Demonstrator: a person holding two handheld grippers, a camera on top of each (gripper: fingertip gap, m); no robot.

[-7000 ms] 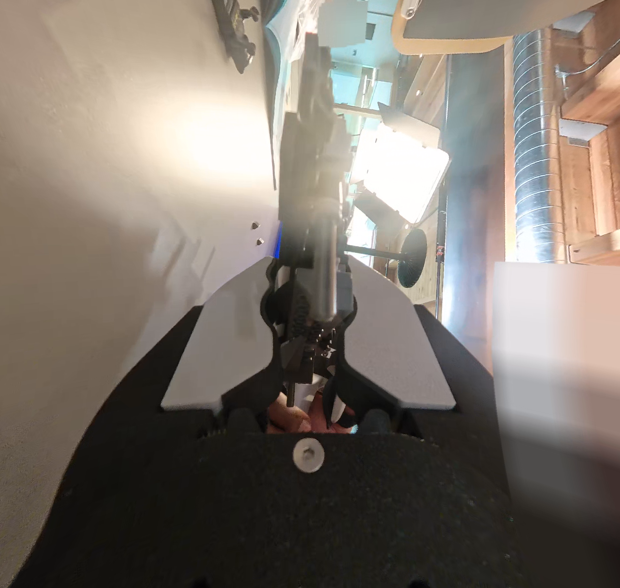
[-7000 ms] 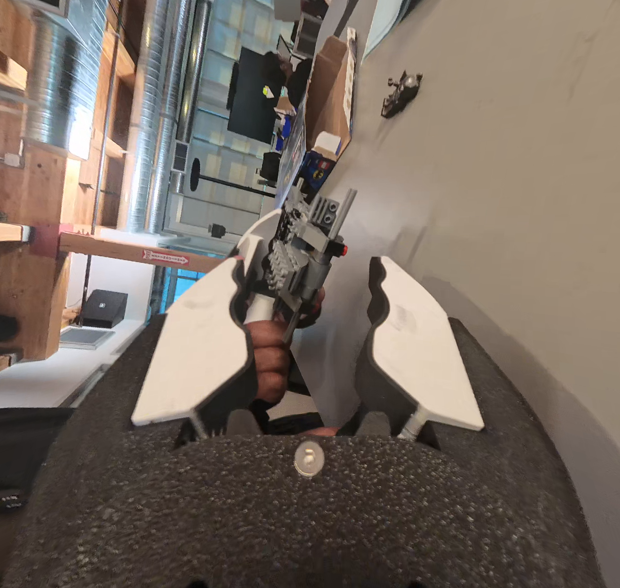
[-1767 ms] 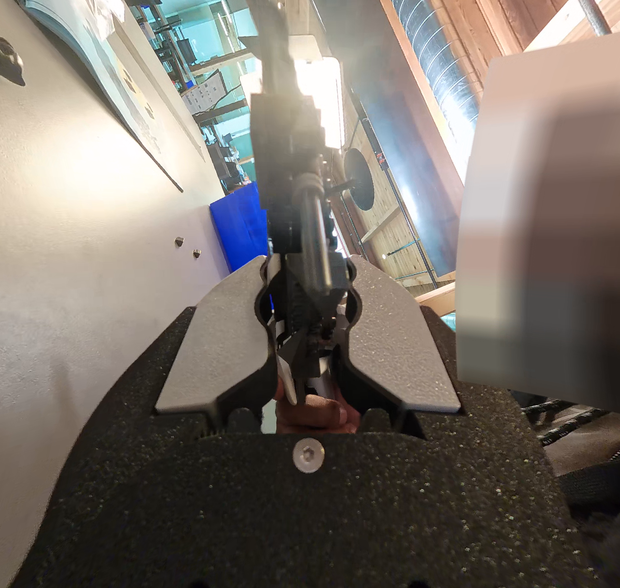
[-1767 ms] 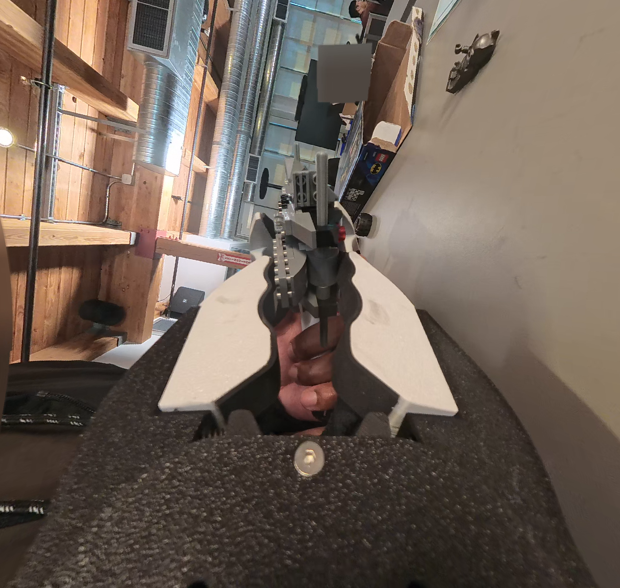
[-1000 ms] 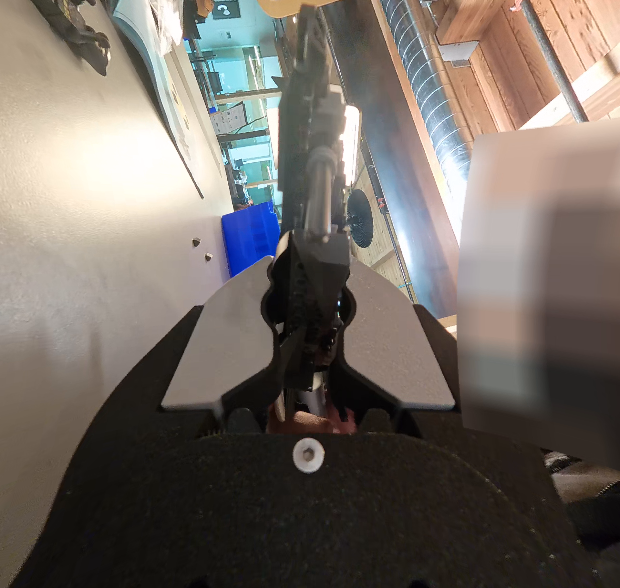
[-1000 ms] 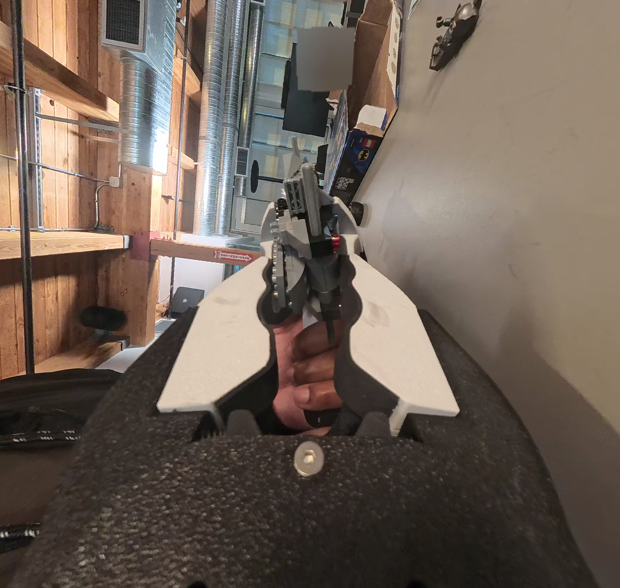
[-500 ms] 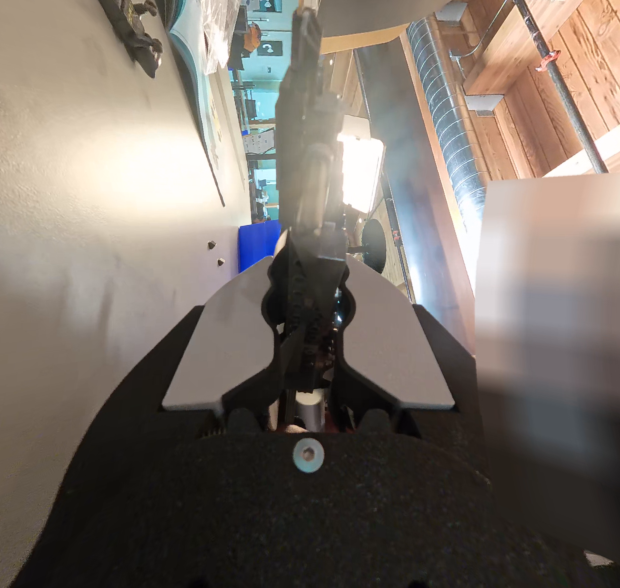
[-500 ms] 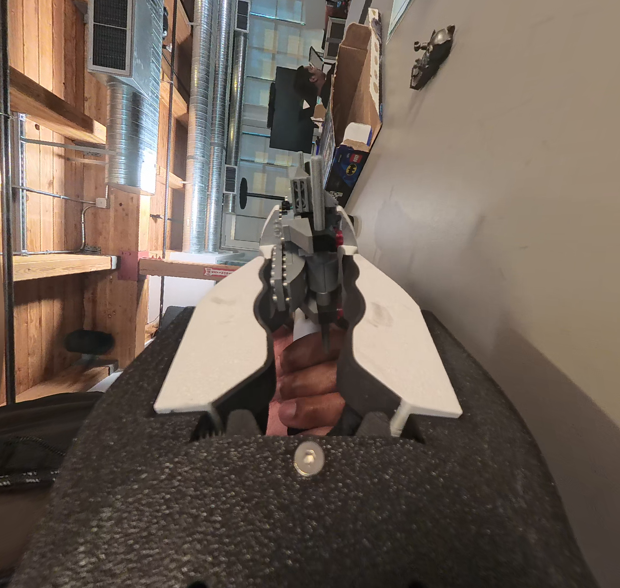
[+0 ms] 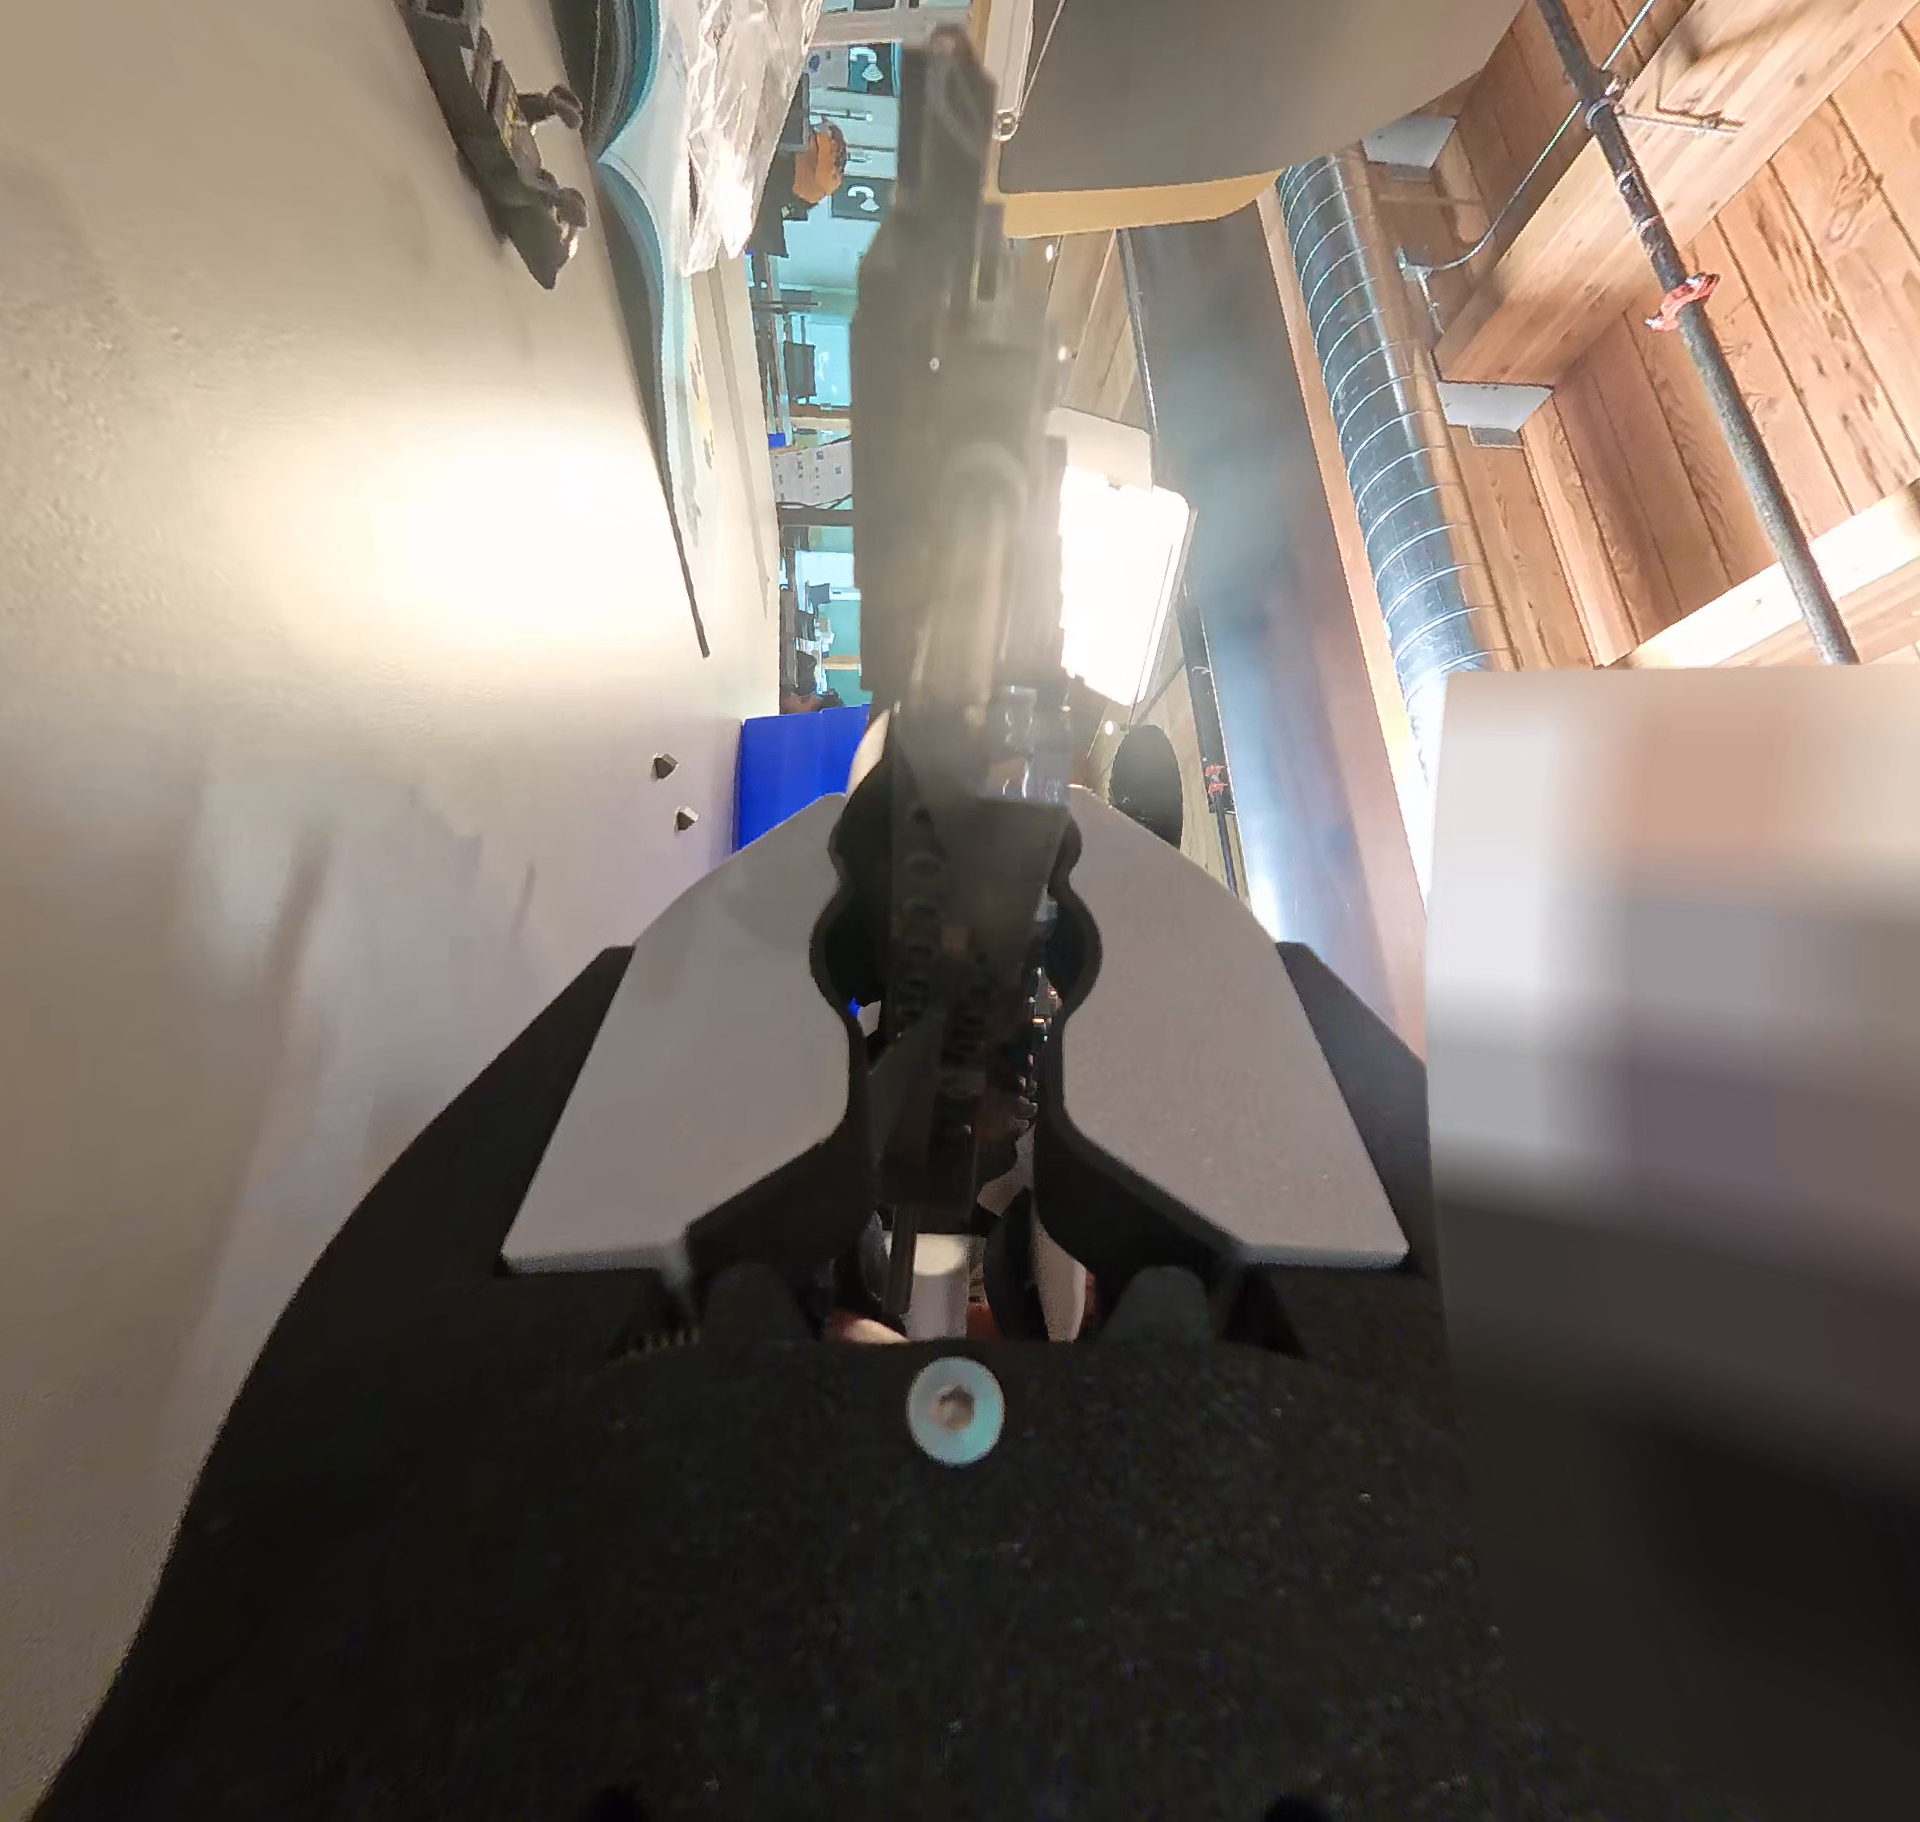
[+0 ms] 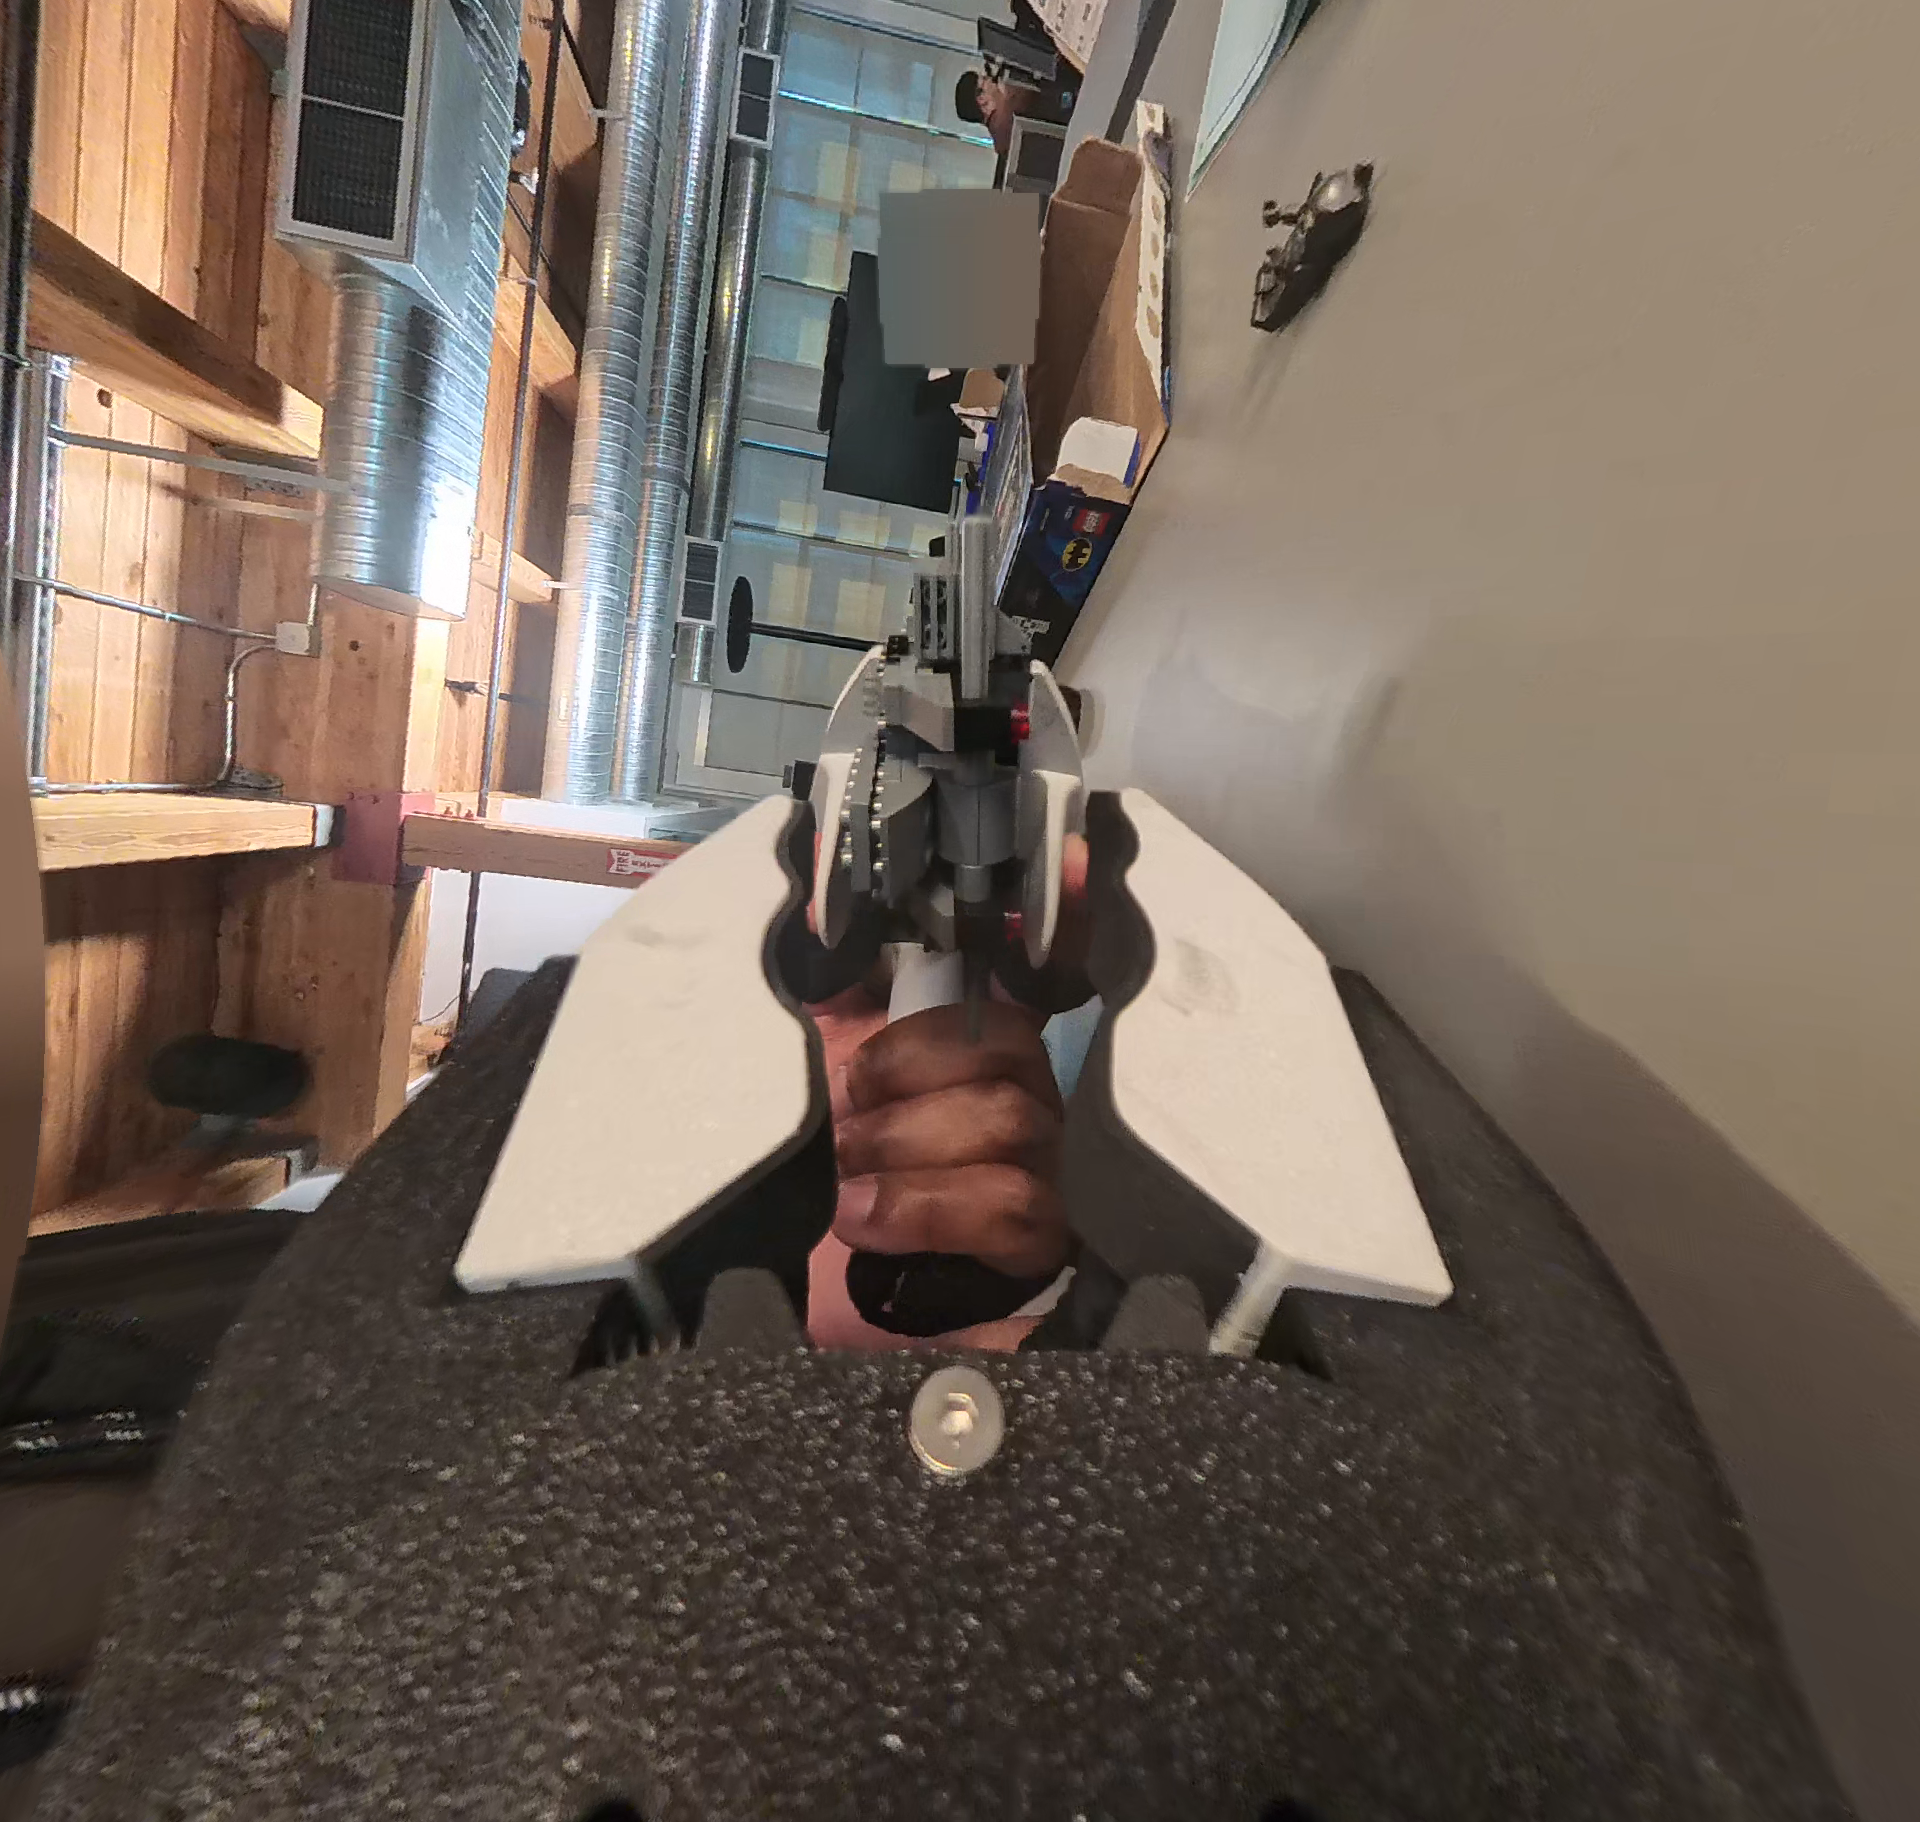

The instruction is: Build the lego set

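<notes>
While you hold both tools up beside the pale table (image 10: 1558, 629), nothing that is in the grippers rests on it.

Of the containers, the biggest is the brown cardboard box (image 10: 1101, 318) at the table's far edge; its inside is turned away from you, so what it holds cannot be told. Next to it stands a dark printed box (image 10: 1060, 567) with a white flap open, contents likewise hidden. A blue bin (image 9: 790, 775) shows past the table's end in the left wrist view, and you cannot see into it either. Clear plastic bags (image 9: 727, 58) lie on an open booklet (image 9: 623, 214); what is in them is too blurred to make out.

Your left gripper (image 9: 956, 837) is clamped on the grey brick model (image 10: 935, 785), with a pad pressed against each side, and the model sticks out well beyond the fingertips. Your right gripper (image 10: 951, 816) stands wide. Its fingers flank the model and the left tool's white tips, with a gap on each side, so it holds nothing. Your hand (image 10: 945, 1128) grips the left tool's handle just below.

A small dark brick piece (image 10: 1309, 245) sits alone on the table, well apart from the model. Two tiny dark bits (image 9: 665, 764) lie near the blue bin.
</notes>
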